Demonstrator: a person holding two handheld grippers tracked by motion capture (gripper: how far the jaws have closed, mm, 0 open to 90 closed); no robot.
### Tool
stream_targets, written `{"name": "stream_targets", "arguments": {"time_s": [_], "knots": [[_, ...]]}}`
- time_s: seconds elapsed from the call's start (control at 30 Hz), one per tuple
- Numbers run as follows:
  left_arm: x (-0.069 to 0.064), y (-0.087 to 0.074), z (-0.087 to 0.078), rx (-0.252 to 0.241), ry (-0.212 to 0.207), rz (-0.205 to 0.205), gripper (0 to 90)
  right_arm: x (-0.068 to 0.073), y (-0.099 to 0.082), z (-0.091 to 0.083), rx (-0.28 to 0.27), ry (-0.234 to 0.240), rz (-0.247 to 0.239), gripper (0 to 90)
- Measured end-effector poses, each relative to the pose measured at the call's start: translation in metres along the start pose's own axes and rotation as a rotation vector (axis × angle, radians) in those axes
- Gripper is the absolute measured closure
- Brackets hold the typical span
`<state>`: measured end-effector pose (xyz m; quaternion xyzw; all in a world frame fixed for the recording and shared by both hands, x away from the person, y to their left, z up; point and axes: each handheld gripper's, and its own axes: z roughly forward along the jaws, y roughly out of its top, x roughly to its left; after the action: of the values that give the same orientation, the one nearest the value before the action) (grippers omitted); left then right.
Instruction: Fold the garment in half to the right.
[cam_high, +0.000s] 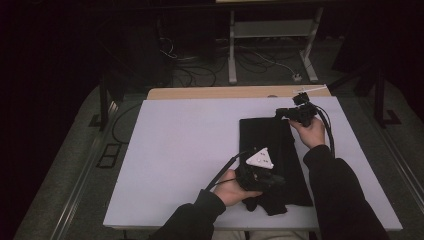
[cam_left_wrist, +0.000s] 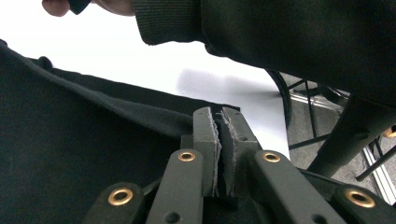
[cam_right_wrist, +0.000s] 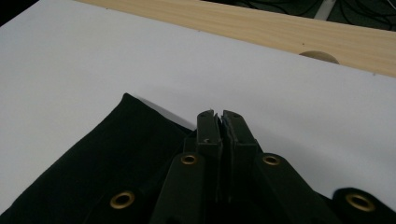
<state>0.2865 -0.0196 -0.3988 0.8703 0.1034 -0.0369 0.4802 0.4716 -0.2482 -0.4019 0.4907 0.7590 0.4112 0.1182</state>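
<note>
A black cloth (cam_high: 272, 145) lies as a long strip on the right half of the white table (cam_high: 185, 150). My left gripper (cam_high: 281, 181) sits at the cloth's near end and points right. In the left gripper view its jaws (cam_left_wrist: 219, 114) are closed together, and a ridge of the cloth (cam_left_wrist: 70, 140) runs into them. My right gripper (cam_high: 278, 113) is at the cloth's far right corner and points left. In the right gripper view its jaws (cam_right_wrist: 219, 114) are closed at the cloth's (cam_right_wrist: 116, 154) far edge, with their tips over the white table.
A wooden board (cam_high: 220, 92) runs along the table's far edge, with a round hole (cam_right_wrist: 317, 56) in it. Behind it stand a metal frame (cam_high: 270, 30) and floor cables. A dark-sleeved forearm (cam_left_wrist: 280, 28) crosses above the left gripper. The table's left half is bare.
</note>
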Motion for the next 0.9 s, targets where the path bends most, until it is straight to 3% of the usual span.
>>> {"name": "stream_targets", "arguments": {"time_s": [0.9], "knots": [[0.008,0.007,0.033,0.019,-0.026,-0.038,84.0,-0.021,-0.014,0.013,0.032,0.000,0.044,83.6]]}}
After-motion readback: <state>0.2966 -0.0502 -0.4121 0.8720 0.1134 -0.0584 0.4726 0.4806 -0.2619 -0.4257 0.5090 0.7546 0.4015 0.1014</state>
